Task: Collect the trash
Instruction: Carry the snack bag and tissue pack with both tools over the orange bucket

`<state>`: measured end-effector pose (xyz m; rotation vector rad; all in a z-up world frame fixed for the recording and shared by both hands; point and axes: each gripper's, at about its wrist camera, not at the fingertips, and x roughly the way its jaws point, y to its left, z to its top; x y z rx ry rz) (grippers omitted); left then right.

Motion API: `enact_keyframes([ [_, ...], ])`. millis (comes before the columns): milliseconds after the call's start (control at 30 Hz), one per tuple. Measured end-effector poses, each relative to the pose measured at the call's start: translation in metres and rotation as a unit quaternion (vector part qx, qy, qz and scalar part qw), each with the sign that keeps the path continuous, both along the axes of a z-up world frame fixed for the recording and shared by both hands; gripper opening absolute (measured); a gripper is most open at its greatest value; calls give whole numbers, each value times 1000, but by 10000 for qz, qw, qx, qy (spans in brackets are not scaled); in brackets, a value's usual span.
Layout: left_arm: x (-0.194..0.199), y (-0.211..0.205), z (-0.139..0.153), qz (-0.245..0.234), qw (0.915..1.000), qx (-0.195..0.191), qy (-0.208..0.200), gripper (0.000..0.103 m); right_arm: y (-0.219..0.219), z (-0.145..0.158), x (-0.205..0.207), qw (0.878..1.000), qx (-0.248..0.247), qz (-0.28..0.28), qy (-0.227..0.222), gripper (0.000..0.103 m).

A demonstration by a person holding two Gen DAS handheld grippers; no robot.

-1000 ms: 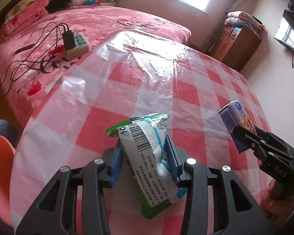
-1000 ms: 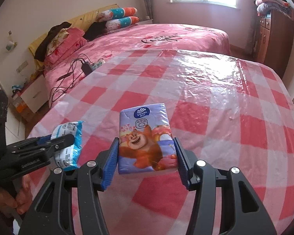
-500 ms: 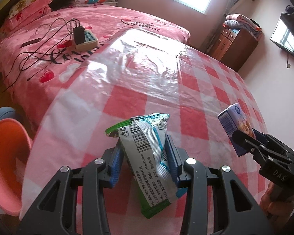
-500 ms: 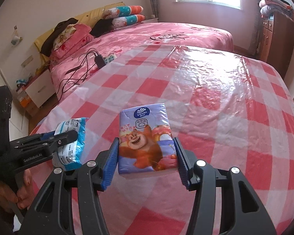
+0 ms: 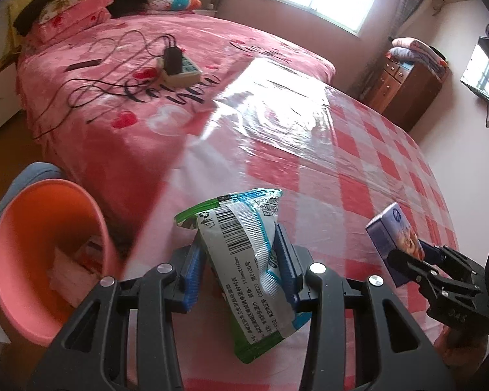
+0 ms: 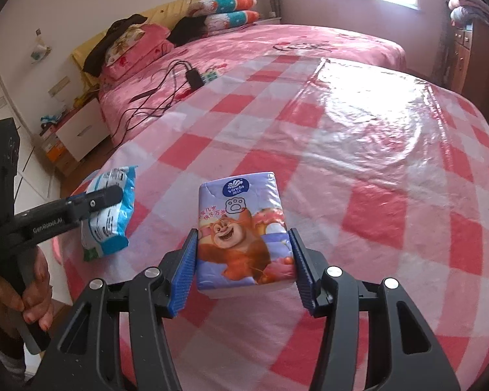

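My left gripper [image 5: 239, 265] is shut on a crumpled white, blue and green wrapper [image 5: 247, 260], held above the left edge of a table with a red-and-white checked cover [image 5: 326, 163]. The same wrapper [image 6: 109, 211] shows at the left of the right wrist view, clamped by the left gripper [image 6: 114, 195]. My right gripper [image 6: 243, 259] is shut on a purple tissue pack with a cartoon bear [image 6: 243, 231], held over the table. That tissue pack [image 5: 392, 239] appears at the right of the left wrist view. An orange-pink bin [image 5: 45, 254] stands on the floor below left, with paper scraps inside.
A bed with a pink cover [image 5: 130, 97] lies beyond the table, with a power strip and cables [image 5: 176, 68] on it. A wooden dresser [image 5: 404, 88] stands at the far right wall. A white bedside cabinet [image 6: 78, 130] is left of the bed. A hand [image 6: 26, 296] grips the left gripper's handle.
Both grippers have travelled leftward across the table with their loads still clamped. The orange-pink bin has come well into the left wrist view.
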<state>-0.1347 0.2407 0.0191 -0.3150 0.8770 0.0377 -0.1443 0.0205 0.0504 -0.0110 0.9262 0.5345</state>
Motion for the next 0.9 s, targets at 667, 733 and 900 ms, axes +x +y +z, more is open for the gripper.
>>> enact_keyframes([
  [667, -46, 76, 14, 864, 9936, 703, -197, 42, 108, 22, -15, 9928, -191, 1173, -157, 54],
  [733, -49, 86, 13, 985, 9921, 752, -181, 42, 121, 23, -17, 9907, -206, 1332, -184, 55],
  [900, -58, 112, 4, 1291, 9878, 862, -75, 42, 157, 25, -19, 9849, -253, 1697, -215, 55],
])
